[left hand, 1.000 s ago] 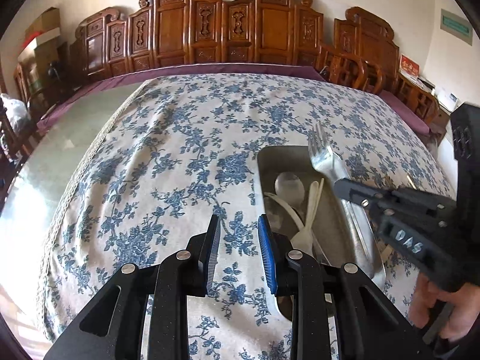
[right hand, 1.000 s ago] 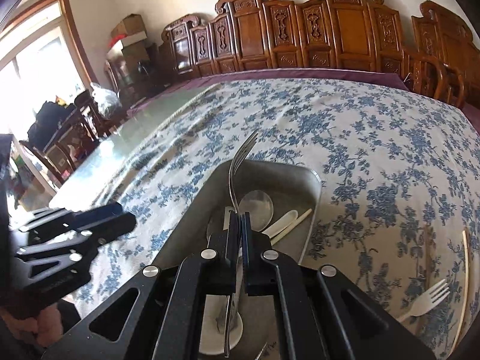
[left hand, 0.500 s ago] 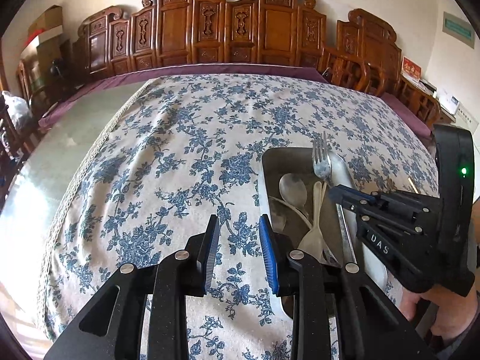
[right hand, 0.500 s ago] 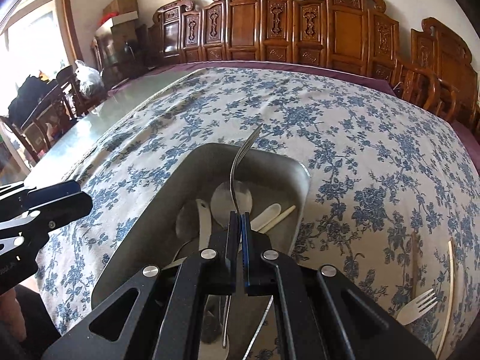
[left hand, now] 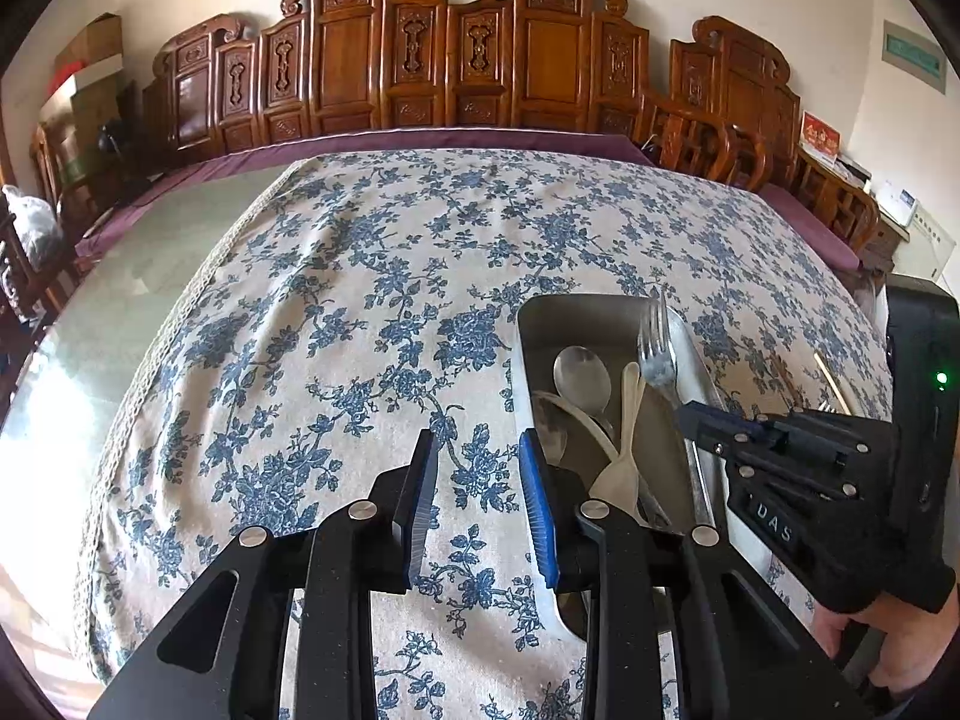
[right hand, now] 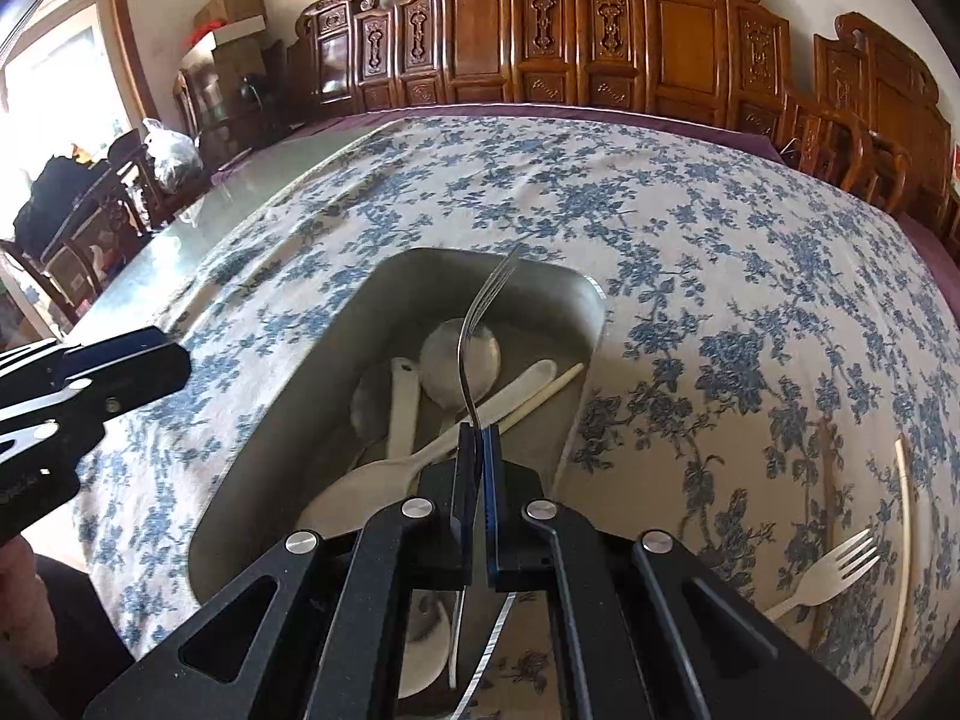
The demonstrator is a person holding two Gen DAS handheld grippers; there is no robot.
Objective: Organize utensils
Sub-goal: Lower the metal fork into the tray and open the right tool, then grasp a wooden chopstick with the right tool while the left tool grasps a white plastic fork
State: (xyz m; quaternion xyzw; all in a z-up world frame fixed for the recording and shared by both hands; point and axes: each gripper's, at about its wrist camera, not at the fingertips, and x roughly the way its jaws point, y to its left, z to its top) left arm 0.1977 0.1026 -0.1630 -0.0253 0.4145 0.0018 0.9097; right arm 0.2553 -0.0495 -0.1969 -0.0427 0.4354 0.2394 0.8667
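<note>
Metal tray [right hand: 576, 294] on blue-flowered tablecloth [right hand: 690, 228]; taken as landmark.

Right gripper [right hand: 478, 429] over near half of tray, pointing down and toward far end. Fingers closed on metal fork [right hand: 474, 330], clamped at the neck between the two pads. Handle trailing back under the gripper body, tines sticking out ahead and up, reaching toward tray's far rim. Fork clear of tray floor, above the contents. Same fork from left wrist view [left hand: 657, 348]: tines over tray's right-hand rim, neck vanishing into right gripper's [left hand: 684, 414] tips.

Inside tray: metal spoon [right hand: 459, 354] bowl-up near far end, directly beneath fork tines; white plastic spoons [right hand: 402, 402] crossed in the middle; one pale chopstick [right hand: 540, 396] slanting toward right wall.

Left gripper [left hand: 477, 450] outside tray, just off its left wall, over bare cloth. Fingers parted, gap narrow, nothing between the pads.

Right of tray, well apart, on cloth: white plastic fork [right hand: 834, 570], tines toward tray's far end, and another pale chopstick [right hand: 906, 516] beside it.
</note>
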